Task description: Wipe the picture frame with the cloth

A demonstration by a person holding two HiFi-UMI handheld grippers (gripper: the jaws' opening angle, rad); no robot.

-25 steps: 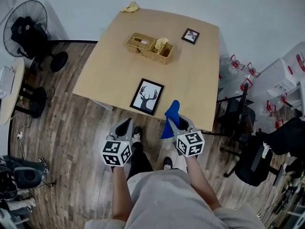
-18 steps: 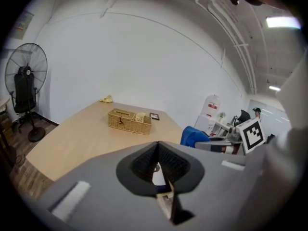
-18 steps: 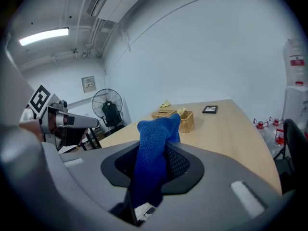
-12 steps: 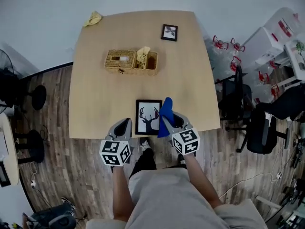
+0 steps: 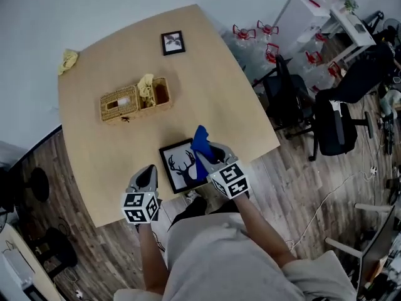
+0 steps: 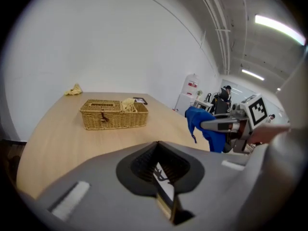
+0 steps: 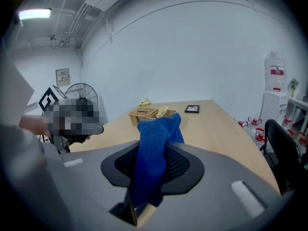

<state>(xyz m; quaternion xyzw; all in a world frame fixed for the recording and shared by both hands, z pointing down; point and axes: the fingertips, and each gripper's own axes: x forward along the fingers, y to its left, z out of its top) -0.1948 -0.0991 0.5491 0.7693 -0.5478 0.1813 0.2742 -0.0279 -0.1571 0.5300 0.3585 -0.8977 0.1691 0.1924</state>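
A black picture frame (image 5: 177,168) with a white deer print lies flat near the table's front edge. My right gripper (image 5: 210,153) is shut on a blue cloth (image 5: 200,144), which stands up out of its jaws (image 7: 151,162) and hangs over the frame's right part. Whether the cloth touches the frame I cannot tell. To the frame's left, my left gripper (image 5: 149,170) is shut with nothing in it, over the table edge. From the left gripper view the blue cloth (image 6: 207,127) shows at the right, in the other gripper.
A wicker basket (image 5: 134,100) with a yellowish rag stands mid-table. A small black frame (image 5: 173,42) lies at the far side, and a yellow cloth (image 5: 69,60) lies on the far left corner. Black office chairs (image 5: 332,118) stand to the table's right on the wood floor.
Both grippers have come forward from short of the table to over its front edge. The blue cloth now hangs over the deer frame. My head view has swung, so the table looks turned.
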